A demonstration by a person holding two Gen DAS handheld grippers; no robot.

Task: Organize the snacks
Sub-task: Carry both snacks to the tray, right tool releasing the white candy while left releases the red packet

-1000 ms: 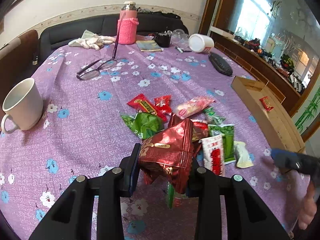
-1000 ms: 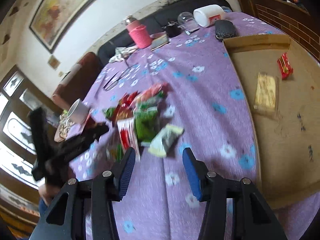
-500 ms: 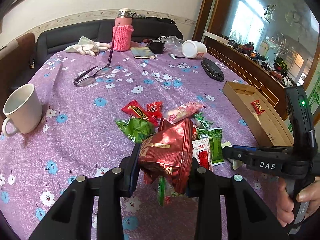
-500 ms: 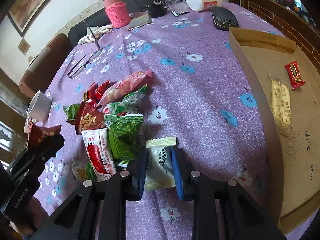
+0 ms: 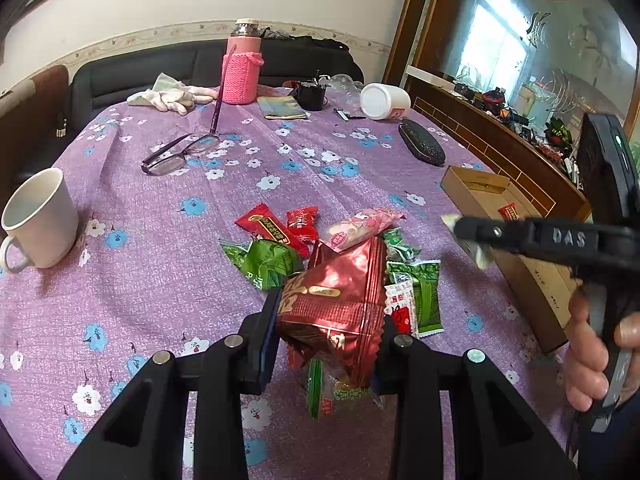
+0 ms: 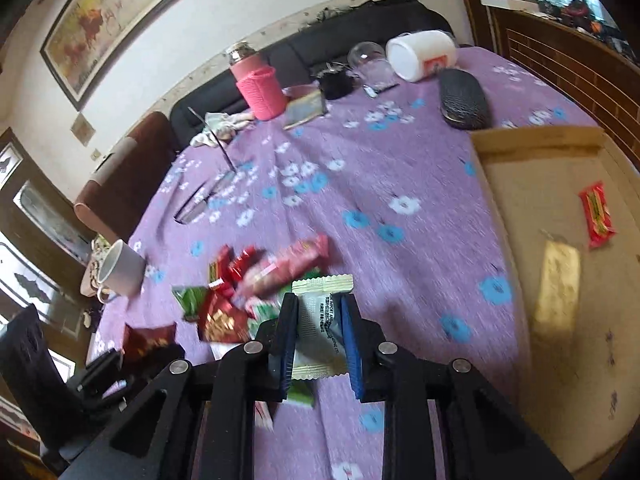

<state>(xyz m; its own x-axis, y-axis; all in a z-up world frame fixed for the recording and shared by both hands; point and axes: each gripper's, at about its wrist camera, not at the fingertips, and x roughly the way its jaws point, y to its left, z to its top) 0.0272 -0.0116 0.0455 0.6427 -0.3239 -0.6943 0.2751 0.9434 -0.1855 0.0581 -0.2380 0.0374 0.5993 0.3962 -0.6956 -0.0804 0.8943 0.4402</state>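
Observation:
My left gripper (image 5: 328,320) is shut on a dark red foil snack bag (image 5: 336,300) and holds it above the pile of snacks (image 5: 304,236) on the purple cloth. My right gripper (image 6: 320,328) is shut on a pale white-green snack packet (image 6: 320,320), lifted off the table. It shows at the right of the left wrist view (image 5: 472,240), between the pile and the cardboard box (image 6: 520,184). The box holds a red packet (image 6: 598,216) and a yellowish packet (image 6: 558,280).
A white mug (image 5: 40,220) stands at the left. Glasses (image 5: 180,156), a pink-sleeved bottle (image 5: 242,72), a white jar (image 5: 384,101) on its side and a black case (image 5: 422,146) lie at the back. A sofa runs behind the table.
My right gripper came down onto the pale packet, shut on it and lifted it toward the box side. My left gripper kept holding the red bag almost still.

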